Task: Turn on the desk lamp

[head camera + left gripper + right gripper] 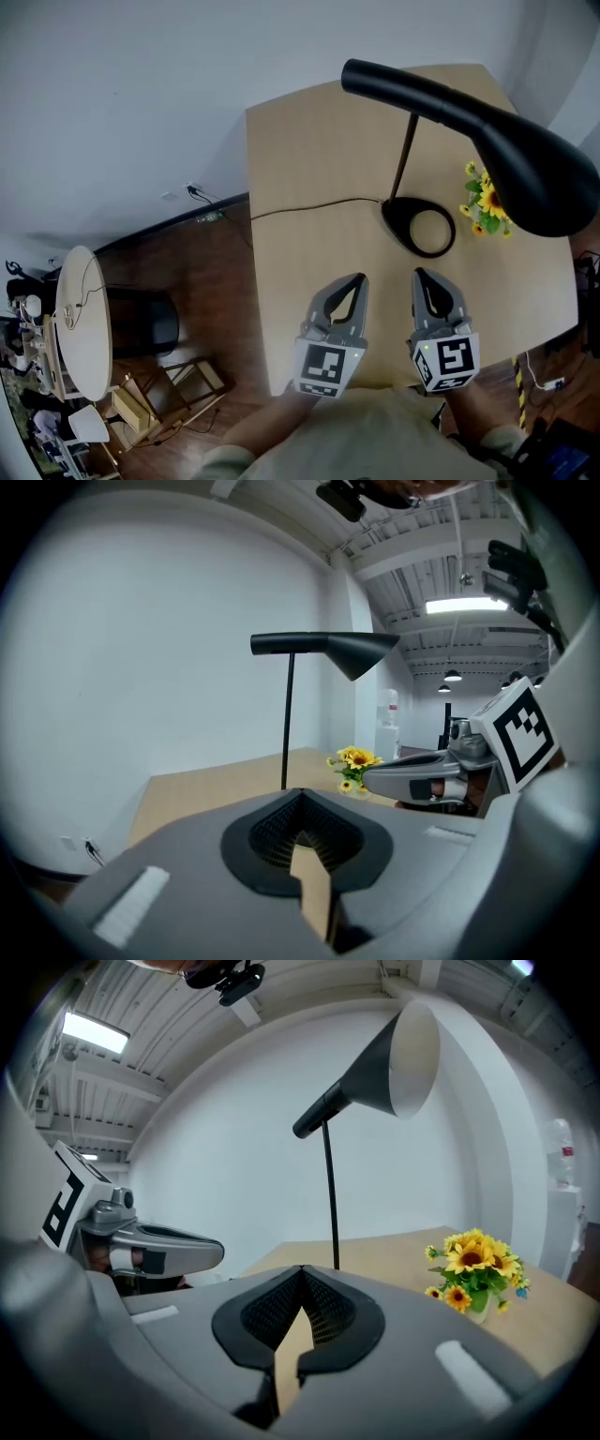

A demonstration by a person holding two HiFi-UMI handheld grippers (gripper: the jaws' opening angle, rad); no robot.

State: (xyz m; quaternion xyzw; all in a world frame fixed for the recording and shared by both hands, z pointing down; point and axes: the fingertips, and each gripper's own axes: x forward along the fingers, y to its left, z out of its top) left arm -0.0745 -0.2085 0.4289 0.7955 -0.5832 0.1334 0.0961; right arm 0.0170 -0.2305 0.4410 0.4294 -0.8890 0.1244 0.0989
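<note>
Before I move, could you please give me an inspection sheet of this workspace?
Surface: wooden table.
Job's things: black lamp, its base just beyond the grippers; looks unlit.
Clutter: sunflowers right of the base.
Grippers: left gripper and right gripper both shut, holding nothing, side by side over the table.
Cables: cord runs from the base off the table's left edge toward a socket.
Surroundings: round table, dark chair, wood floor.

Head view looks down; gripper views face lamp [323,647]
</note>
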